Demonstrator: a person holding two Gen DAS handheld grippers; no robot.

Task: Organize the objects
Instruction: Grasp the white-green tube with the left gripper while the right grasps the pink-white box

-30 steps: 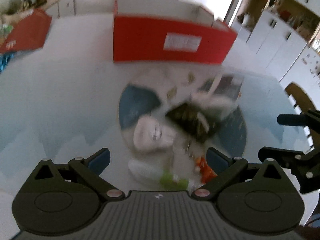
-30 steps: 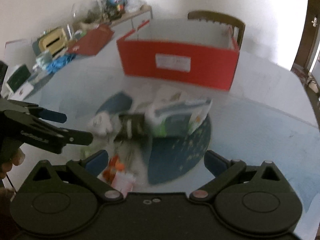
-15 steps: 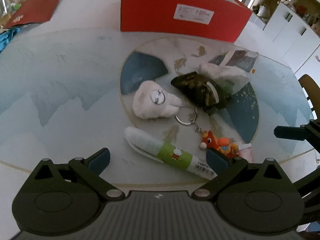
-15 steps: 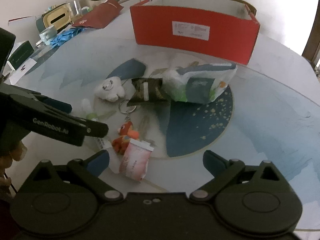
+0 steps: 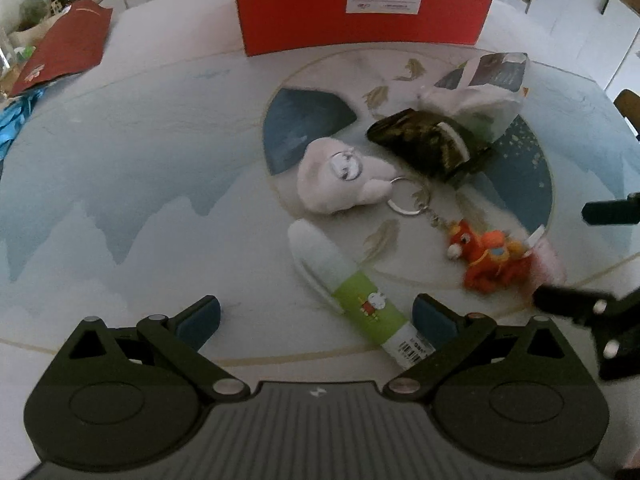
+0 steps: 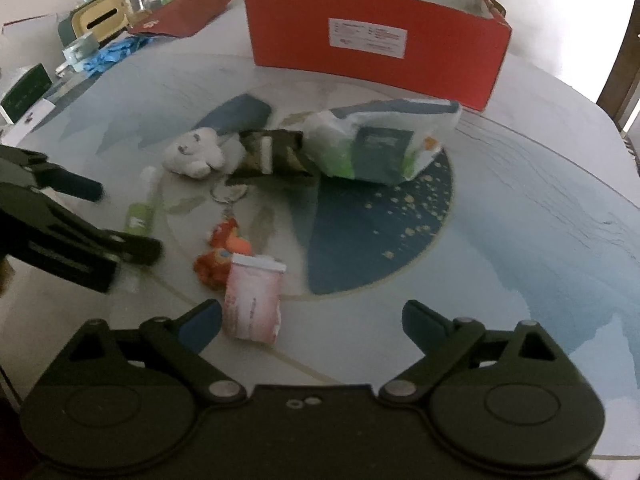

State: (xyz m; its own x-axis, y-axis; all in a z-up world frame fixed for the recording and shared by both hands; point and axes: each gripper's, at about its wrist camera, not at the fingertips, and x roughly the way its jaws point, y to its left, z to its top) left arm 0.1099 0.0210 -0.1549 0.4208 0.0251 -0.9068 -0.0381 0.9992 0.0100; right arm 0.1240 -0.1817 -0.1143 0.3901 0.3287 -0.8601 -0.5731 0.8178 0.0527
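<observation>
Both claws, left (image 5: 316, 314) and right (image 6: 312, 322), wide and empty, right narrowing slightly, above bare table (image 6: 540, 216) rim.

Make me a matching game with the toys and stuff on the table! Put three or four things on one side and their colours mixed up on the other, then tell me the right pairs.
Things:
1. box
2. plush toy
3. horse keychain
4. glue stick

Colours:
A. white, soft and fluffy
B. green label with a white cap
C. red with a white label
D. orange-red on a metal ring

Pairs: 1-C, 2-A, 3-D, 4-B
</observation>
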